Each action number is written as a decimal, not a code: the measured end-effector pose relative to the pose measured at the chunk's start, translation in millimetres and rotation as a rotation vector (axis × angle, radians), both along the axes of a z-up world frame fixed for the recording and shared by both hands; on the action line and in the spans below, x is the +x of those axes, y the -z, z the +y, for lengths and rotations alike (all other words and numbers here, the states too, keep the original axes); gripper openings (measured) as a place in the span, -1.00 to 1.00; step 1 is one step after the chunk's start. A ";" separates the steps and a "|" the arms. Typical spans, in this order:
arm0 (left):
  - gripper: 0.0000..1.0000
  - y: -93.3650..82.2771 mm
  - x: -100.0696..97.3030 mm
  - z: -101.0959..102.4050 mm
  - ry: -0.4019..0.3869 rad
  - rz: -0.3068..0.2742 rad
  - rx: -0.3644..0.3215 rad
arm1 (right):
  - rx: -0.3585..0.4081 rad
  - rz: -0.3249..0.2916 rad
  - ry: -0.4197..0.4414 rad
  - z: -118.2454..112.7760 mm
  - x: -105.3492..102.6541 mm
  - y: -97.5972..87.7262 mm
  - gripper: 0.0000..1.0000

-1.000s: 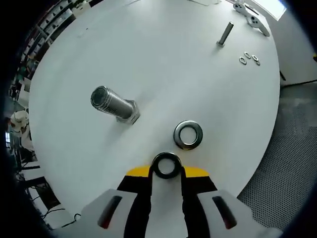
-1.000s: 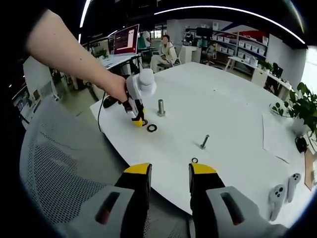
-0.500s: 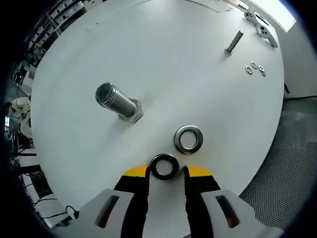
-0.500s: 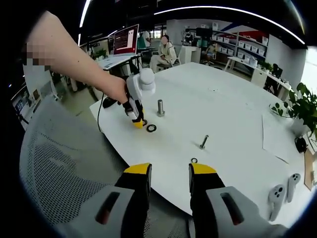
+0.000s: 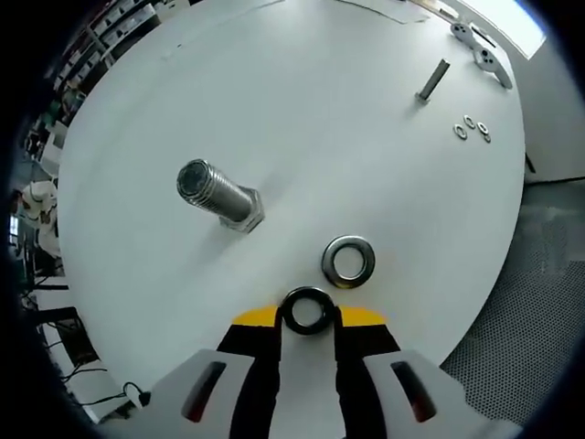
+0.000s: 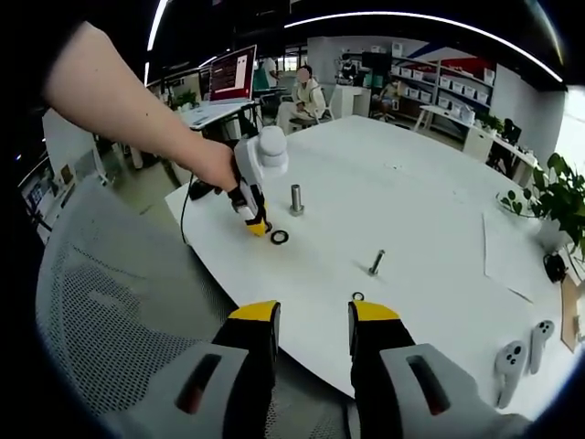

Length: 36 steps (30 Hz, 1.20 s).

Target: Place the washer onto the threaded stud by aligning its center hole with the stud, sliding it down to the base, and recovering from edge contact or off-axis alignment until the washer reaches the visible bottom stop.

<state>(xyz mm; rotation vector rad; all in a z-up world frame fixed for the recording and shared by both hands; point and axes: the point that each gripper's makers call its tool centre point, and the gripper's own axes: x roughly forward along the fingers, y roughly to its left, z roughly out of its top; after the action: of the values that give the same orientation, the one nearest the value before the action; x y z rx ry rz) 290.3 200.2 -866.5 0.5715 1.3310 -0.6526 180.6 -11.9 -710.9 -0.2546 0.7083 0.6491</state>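
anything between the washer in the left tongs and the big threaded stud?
Nothing: left gripper view shows bare white table between the dark washer in the left tongs and the threaded stud. The silver washer lies off to the side.

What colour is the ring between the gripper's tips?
The washer between the left gripper tips is black, best seen in the left gripper view.

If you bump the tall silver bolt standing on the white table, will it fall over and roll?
The tall threaded silver bolt probably resists a light bump: it stands on its wide hex head. Its smooth metal may slide on the white table. Knocked over, the round shaft would likely roll.
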 end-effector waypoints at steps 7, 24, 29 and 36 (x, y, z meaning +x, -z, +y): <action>-0.63 0.4 -0.5 3.0 0.048 0.000 -0.024 | 0.001 0.000 0.000 0.0 0.1 0.0 -0.36; -0.63 -34.2 24.8 -7.5 0.084 -0.109 -0.088 | 0.007 -0.005 0.005 -0.8 1.8 -1.6 -0.36; -0.63 -51.8 36.7 -11.3 0.090 -0.124 -0.109 | 0.010 -0.008 0.012 -1.8 2.5 -2.3 -0.36; -0.63 -71.6 54.7 -19.8 0.114 -0.172 -0.116 | 0.007 -0.015 0.015 -2.7 2.9 -3.2 -0.36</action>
<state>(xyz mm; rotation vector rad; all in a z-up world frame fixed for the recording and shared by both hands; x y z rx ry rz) 345.0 180.3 -794.8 0.5990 1.0988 -0.7519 183.5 -14.6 -707.8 -0.2473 0.6930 0.6349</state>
